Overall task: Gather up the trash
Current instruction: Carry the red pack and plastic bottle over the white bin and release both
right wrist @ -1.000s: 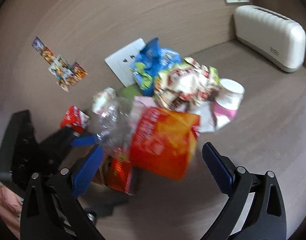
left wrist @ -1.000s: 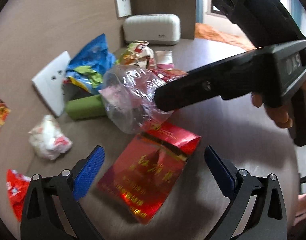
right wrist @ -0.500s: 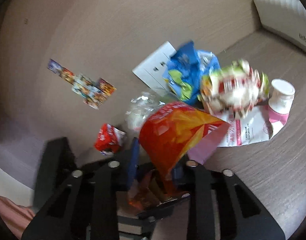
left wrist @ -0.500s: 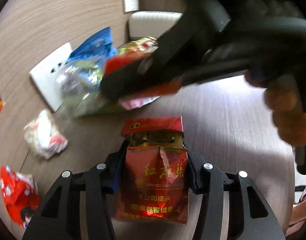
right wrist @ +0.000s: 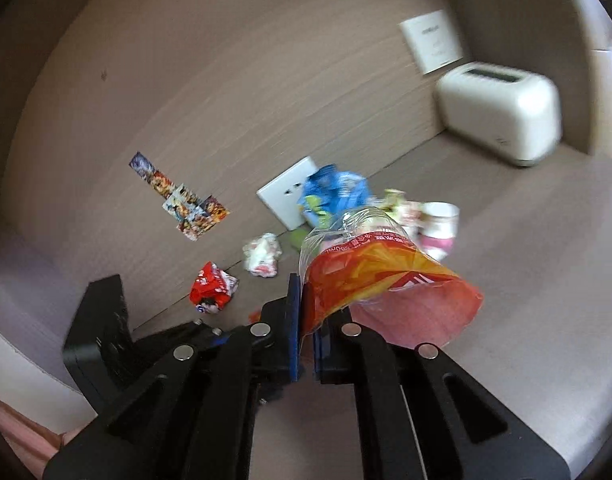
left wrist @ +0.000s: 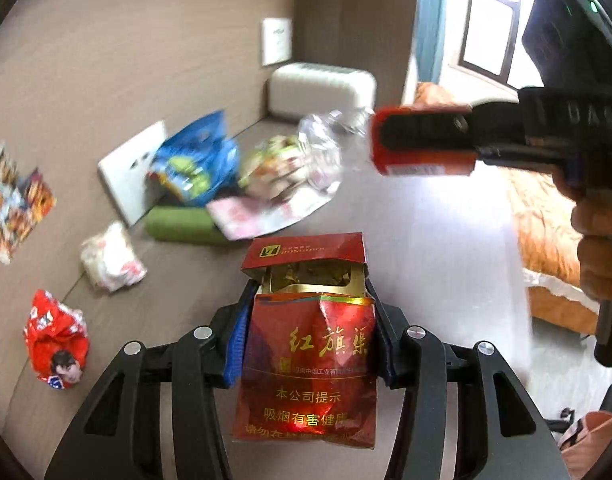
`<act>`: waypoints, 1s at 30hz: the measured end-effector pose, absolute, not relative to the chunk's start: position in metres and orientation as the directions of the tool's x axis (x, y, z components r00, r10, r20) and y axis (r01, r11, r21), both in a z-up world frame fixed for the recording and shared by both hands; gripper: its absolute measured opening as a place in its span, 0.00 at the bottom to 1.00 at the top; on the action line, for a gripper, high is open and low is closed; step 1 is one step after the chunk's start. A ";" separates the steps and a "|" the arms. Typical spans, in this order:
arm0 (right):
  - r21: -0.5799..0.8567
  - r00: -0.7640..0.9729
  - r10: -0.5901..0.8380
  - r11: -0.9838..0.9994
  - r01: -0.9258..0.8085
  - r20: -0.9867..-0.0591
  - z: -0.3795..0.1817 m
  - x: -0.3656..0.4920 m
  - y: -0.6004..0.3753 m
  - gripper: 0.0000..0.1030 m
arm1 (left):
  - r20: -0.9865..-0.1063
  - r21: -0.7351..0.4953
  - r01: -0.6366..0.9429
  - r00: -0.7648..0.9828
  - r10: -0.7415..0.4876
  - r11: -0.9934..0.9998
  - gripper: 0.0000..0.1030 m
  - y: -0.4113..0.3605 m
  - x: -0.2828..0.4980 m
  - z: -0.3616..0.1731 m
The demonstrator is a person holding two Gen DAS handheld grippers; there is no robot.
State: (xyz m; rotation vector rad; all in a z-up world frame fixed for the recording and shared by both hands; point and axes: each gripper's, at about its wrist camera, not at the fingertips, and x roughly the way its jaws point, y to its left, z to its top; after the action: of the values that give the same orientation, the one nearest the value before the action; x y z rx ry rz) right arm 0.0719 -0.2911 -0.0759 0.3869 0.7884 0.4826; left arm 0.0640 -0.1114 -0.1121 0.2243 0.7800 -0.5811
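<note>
My left gripper [left wrist: 308,336] is shut on a crumpled red cigarette pack [left wrist: 310,344] and holds it above the brown table [left wrist: 418,240]. My right gripper [right wrist: 306,320] is shut on a crushed clear plastic bottle with an orange-red label [right wrist: 378,276], lifted off the table; it shows in the left wrist view [left wrist: 422,146] at upper right. On the table by the wall lie a blue snack bag [left wrist: 198,160], a green roll [left wrist: 178,224], a pink wrapper [left wrist: 254,216], a white wad [left wrist: 110,260] and a red wrapper [left wrist: 58,344].
A white toaster-like box [left wrist: 322,92] stands in the far corner. A white socket plate [left wrist: 130,168] leans on the wall. A pink and white cup [right wrist: 438,224] stands behind the pile. A bed with an orange cover [left wrist: 546,224] lies beyond the table's right edge.
My left gripper closed on the cigarette pack and lifted it. My right gripper closed on the bottle and raised it away from the pile.
</note>
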 end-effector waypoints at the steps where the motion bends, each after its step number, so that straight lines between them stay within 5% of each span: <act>1: 0.498 0.617 0.536 0.829 -0.255 -0.577 -0.075 0.063 -0.300 0.06 | -0.713 -0.015 0.579 0.565 -0.415 0.815 0.48 -0.119 0.060 -0.108; 16: 0.401 0.692 0.232 0.912 0.090 -0.684 -0.075 -0.094 -0.441 0.06 | -0.735 -0.040 0.800 0.382 -0.560 0.598 0.48 -0.300 -0.038 -0.112; 30: 0.386 0.579 0.173 0.883 0.267 -0.797 -0.169 -0.146 -0.530 0.06 | -0.835 -0.080 0.837 0.240 -0.495 0.541 0.48 -0.407 -0.067 -0.216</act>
State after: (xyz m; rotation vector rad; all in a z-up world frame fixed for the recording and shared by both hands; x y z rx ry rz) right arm -0.1458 -0.5301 -0.1692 0.5048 0.9625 -0.0573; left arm -0.0665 -0.4069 -0.2163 0.4275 0.9459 -0.9507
